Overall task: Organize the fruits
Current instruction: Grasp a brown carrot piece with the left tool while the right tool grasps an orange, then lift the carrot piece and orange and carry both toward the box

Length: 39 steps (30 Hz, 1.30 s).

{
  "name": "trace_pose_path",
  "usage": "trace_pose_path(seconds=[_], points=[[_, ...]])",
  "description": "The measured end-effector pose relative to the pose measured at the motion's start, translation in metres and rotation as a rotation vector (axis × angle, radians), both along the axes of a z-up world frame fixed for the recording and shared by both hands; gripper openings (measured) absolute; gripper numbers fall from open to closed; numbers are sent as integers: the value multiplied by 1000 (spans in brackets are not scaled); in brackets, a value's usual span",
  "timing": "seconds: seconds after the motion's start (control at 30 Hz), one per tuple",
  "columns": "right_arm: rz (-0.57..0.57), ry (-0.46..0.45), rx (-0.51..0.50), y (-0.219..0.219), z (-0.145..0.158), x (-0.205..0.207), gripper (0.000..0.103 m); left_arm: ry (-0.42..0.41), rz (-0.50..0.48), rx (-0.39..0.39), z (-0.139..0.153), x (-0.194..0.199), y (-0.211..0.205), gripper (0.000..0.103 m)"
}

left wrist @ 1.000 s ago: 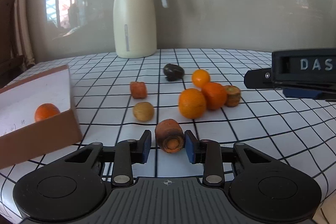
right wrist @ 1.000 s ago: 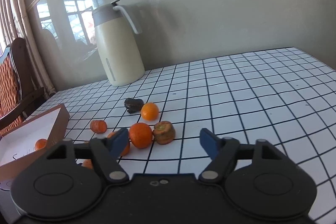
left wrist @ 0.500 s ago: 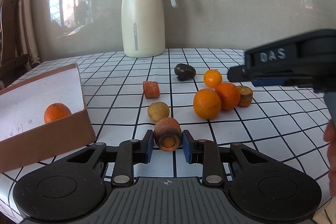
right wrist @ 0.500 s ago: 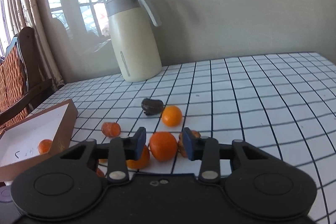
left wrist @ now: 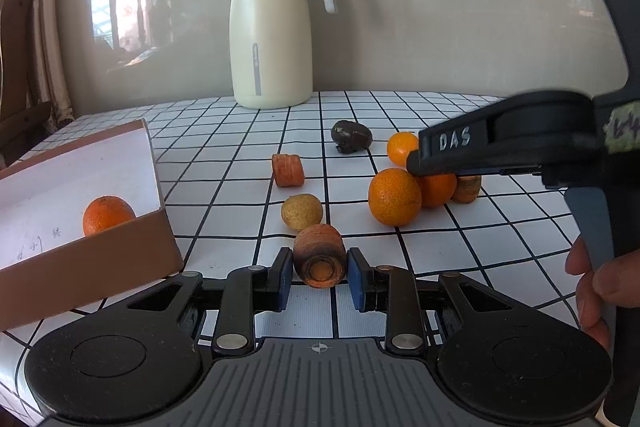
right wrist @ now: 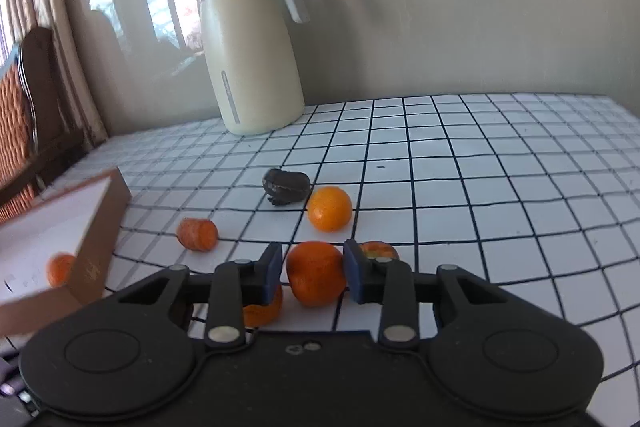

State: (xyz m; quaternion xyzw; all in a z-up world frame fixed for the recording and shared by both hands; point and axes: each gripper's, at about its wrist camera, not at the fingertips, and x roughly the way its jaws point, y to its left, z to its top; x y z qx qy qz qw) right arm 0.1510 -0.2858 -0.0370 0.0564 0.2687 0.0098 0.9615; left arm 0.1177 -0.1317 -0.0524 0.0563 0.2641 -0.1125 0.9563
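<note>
Low wrist views, shared jug [left wrist: 272, 27].

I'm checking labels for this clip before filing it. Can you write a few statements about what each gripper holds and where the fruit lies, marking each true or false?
1. The left gripper is shut on a carrot piece. True.
2. The right gripper is wide open above bare cloth. False: its pads are against an orange.
3. The cardboard box holds one orange. True.
4. The thermos jug lies on its side. False: it stands upright.
</note>
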Motion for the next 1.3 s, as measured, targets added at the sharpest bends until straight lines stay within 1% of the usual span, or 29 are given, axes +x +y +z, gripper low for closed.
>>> trace_pose_path(seconds=[0.1, 0.17, 0.23, 0.43, 0.53, 0.63, 0.7, 0.83, 1.0, 1.03, 1.1, 1.2, 1.3], points=[[7, -2, -26, 2, 0, -1, 26, 0, 0, -1, 0, 0, 0, 30], [6, 0, -37, 1, 1, -2, 23, -1, 1, 0, 0, 0, -1, 30], [13, 1, -43, 1, 1, -5, 22, -1, 2, 1, 0, 0, -1, 30], [38, 19, -26, -3, 4, -22, 21, 2, 7, -5, 0, 0, -1, 30], [41, 38, 9, -11, 4, -34, 20, 3, 10, -5, 0, 0, -1, 30], [38, 44, 19, -16, 5, -42, 18, 4, 13, -12, 0, 1, 0, 30], [25, 35, 26, -18, 6, -42, 21, 4, 13, -13, -1, 1, 0, 30], [9, 29, 82, -22, 2, -33, 27, 2, 15, -14, -1, 1, 0, 30], [20, 49, 127, -19, -4, -21, 28, -7, 8, -3, -2, -1, -1, 30], [14, 48, 128, -19, -6, -19, 27, -7, 7, -3, -2, -1, 0, 30], [9, 38, 118, -17, -6, -19, 25, -5, 8, -7, -1, -1, 0, 30], [12, 28, 77, -12, -5, -20, 24, -3, 8, -10, -1, 0, 1, 30], [16, 31, 53, -11, -4, -25, 24, 0, 11, -18, -1, 0, 1, 30]])
